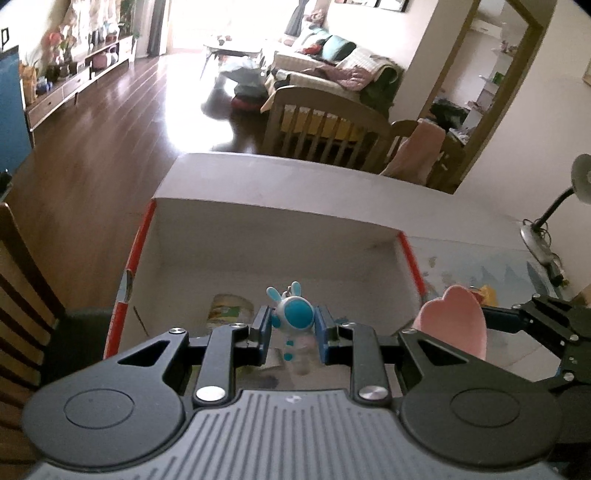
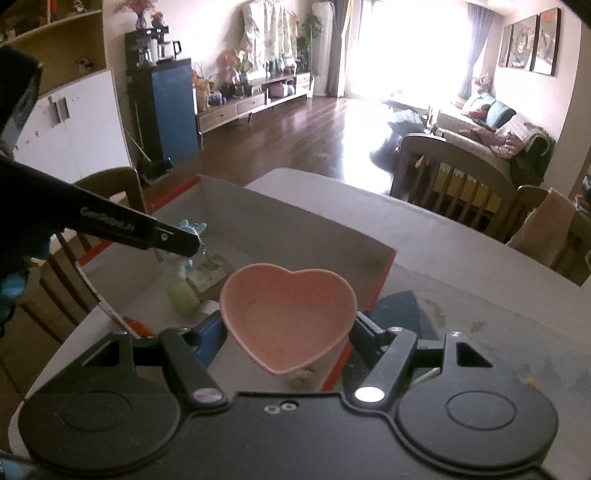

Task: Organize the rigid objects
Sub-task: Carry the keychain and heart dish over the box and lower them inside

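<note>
Left hand-held gripper [image 1: 293,328] clamps the blue-and-white plastic rabbit figurine [image 1: 294,314], right hand-held gripper [image 2: 288,332] pinches the pink heart-shaped ceramic dish [image 2: 288,306], both over the open white cardboard box [image 1: 258,218]; dish might slip and chip.

I see home, open living/dining rm. Dark wood floor [image 2: 295,125], sofa [image 2: 491,125] w/ cushions + throws, low TV cabinet [image 2: 255,103] w/ flowers and knick-knacks, framed pics [image 2: 528,44] on wall, bright window w/ curtains [image 2: 476,33]. Wooden dining chairs [image 1: 325,125] round white table [image 2: 480,266] where I work; desk lamp [image 1: 576,184] at its edge. Coffee machine [image 2: 155,48] on blue cabinet.
</note>
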{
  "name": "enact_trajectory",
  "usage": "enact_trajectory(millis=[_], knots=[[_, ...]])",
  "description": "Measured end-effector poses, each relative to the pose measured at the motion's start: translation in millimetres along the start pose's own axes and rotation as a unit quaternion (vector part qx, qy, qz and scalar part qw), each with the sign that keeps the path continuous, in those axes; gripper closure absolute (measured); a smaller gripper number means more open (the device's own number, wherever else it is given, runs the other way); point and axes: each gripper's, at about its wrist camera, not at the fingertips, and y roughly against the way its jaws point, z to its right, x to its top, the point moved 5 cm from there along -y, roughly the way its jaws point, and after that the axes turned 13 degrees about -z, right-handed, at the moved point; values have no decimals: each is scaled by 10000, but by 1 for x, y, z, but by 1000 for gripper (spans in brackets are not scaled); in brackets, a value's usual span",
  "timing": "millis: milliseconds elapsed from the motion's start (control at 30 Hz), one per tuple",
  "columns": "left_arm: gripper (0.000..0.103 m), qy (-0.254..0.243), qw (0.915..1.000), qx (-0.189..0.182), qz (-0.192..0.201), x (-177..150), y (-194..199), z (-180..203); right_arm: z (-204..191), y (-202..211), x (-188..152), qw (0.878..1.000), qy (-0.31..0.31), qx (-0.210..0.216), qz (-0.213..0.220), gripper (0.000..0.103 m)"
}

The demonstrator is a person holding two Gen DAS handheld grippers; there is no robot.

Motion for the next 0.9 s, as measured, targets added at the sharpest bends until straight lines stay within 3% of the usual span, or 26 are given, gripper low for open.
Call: enact_trajectory(millis=[433,667,900], knots=[[79,-138,9994,-54,-302,20,-49,-16,-28,-64,13,9974,324,81,-638,32],[79,-286,9974,-63,-661,25,-83,-12,-29,-80,7,9943,299,39,-1019,32],[79,-401,9942,1,-995,23,-104,-8,-38,-82,3,9932,389,-69,-1092,31]])
